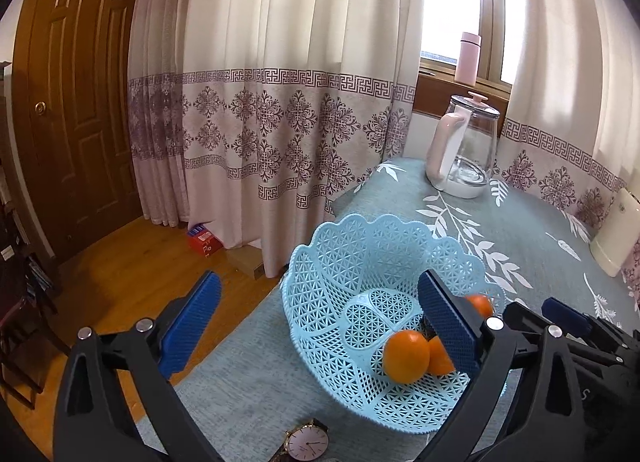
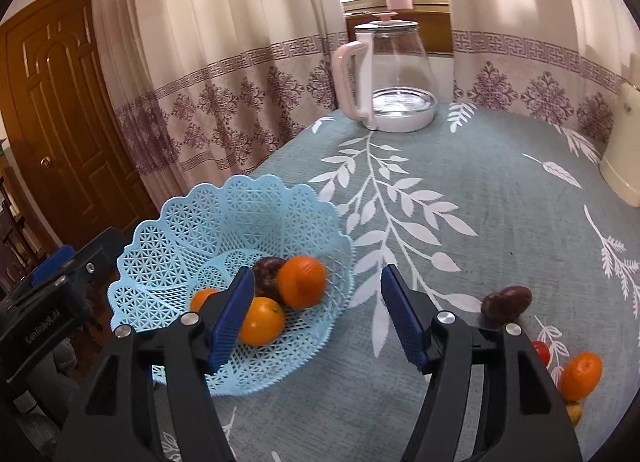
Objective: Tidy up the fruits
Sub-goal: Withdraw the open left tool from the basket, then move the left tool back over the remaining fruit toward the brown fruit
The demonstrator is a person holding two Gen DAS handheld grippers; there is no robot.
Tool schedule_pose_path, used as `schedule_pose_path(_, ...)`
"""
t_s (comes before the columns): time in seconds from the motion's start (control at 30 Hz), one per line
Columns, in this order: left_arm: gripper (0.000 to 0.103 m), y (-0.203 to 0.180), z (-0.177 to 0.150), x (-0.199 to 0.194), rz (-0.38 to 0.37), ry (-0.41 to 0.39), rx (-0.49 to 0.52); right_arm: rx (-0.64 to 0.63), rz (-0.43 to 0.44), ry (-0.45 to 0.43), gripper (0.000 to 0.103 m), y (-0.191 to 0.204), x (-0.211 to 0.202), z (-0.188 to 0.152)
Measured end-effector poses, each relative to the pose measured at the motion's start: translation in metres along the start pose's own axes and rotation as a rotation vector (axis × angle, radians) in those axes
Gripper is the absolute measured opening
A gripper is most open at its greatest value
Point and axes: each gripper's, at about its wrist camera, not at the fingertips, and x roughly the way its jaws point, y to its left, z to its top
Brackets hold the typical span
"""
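Right gripper [image 2: 318, 314] gaping – perhaps over basket [image 2: 168, 230].

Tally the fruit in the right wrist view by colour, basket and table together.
Orange: 4, three in the blue basket, e.g., and one on the table.
Dark purple: 2, one in the basket, one on the table.
Red: 1.
Yellowish: 1, partly hidden.
Total: 8

You get soft daylight from the window [image 1: 452, 2] at twelve o'clock, blown out white; curtains [image 2: 224, 22] glow evenly, shadows stay faint. One orange [image 2: 302, 282] smears with motion blur, and fisheye bending darkens every rim into black corners
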Motion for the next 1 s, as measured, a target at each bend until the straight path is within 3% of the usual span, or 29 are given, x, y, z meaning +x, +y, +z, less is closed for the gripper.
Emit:
schedule_pose_path(0.37, 0.100, -0.005, -0.002, -0.004, -0.011, 0.001, 0.008, 0.051, -0.028, -0.020, 0.072, -0.019, -0.014, -0.006)
schedule_pose_path(0.63, 0.100, -0.009, -0.002, -0.008, -0.024, -0.004, 0.011, 0.067, -0.047, -0.031, 0.082, -0.026, -0.023, -0.009)
schedule_pose_path(1.0, 0.100, -0.017, -0.004, -0.013, -0.042, -0.010, 0.023, 0.088, -0.079, -0.035, 0.082, -0.036, -0.032, -0.017)
